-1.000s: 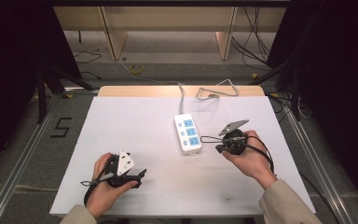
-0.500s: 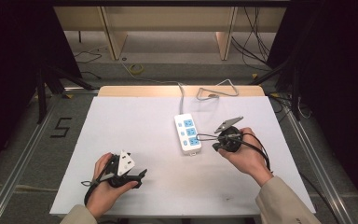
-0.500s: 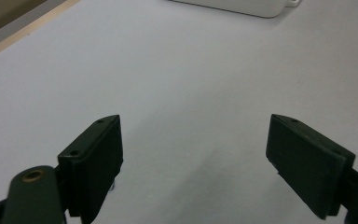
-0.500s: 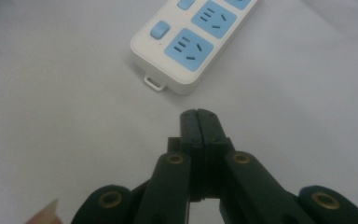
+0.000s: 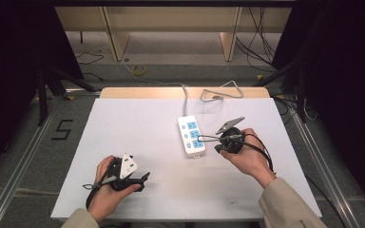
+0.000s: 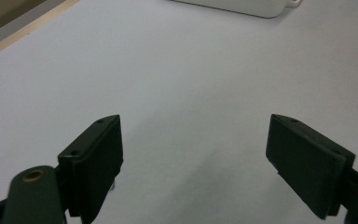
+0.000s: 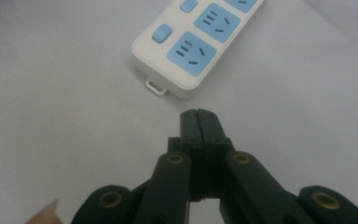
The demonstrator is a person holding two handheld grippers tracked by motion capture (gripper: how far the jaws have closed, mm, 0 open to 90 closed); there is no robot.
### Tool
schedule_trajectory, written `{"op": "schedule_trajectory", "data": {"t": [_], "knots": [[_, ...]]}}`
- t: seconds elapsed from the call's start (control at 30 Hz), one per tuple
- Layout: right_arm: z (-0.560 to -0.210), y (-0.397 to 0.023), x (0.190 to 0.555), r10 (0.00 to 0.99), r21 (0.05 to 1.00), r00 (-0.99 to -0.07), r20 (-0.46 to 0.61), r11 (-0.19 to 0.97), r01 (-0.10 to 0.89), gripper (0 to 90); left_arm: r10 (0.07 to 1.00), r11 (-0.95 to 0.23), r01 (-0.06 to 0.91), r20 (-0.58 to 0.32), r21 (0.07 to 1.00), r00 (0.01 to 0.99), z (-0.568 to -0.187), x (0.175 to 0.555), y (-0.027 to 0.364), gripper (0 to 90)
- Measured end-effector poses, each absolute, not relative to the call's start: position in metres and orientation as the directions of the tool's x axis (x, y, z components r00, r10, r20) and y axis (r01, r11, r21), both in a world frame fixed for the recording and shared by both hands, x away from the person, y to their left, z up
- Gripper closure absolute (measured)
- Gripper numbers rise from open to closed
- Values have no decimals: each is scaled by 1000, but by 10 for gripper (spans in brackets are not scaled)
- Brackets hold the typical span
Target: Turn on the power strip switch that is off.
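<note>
White table [image 5: 138, 123] carries a white power strip [image 5: 191, 136] right of centre. Right gripper [image 7: 199, 116], jaws pressed together, sits just beside its near end; blue sockets [image 7: 192, 52] resolve there. Left gripper [image 6: 193, 154], near-left, jaws spread, empty.

I see open white table [image 5: 138, 128] ahead of my left gripper [image 6: 193, 154]; the power strip [image 5: 190, 136] blocks my right gripper [image 7: 199, 116] just ahead

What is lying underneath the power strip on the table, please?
The power strip lies flat on the white table surface, with its grey cord running off the far edge. Nothing pokes out around it; whatever is directly beneath its body is covered.
</note>
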State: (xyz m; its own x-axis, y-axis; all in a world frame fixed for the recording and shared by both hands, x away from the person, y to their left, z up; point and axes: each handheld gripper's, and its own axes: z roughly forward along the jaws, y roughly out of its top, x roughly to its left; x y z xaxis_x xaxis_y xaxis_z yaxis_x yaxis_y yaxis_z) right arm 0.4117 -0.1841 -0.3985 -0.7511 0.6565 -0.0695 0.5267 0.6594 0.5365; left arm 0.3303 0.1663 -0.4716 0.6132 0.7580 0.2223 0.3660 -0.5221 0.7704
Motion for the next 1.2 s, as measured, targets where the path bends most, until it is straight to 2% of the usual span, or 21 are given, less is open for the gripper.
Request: {"op": "schedule_trajectory", "data": {"t": [1.2], "knots": [[-394, -163, 427, 652, 519, -755, -64, 668, 533, 900, 757, -525, 367, 224, 768, 614, -471, 331, 167, 188]]}}
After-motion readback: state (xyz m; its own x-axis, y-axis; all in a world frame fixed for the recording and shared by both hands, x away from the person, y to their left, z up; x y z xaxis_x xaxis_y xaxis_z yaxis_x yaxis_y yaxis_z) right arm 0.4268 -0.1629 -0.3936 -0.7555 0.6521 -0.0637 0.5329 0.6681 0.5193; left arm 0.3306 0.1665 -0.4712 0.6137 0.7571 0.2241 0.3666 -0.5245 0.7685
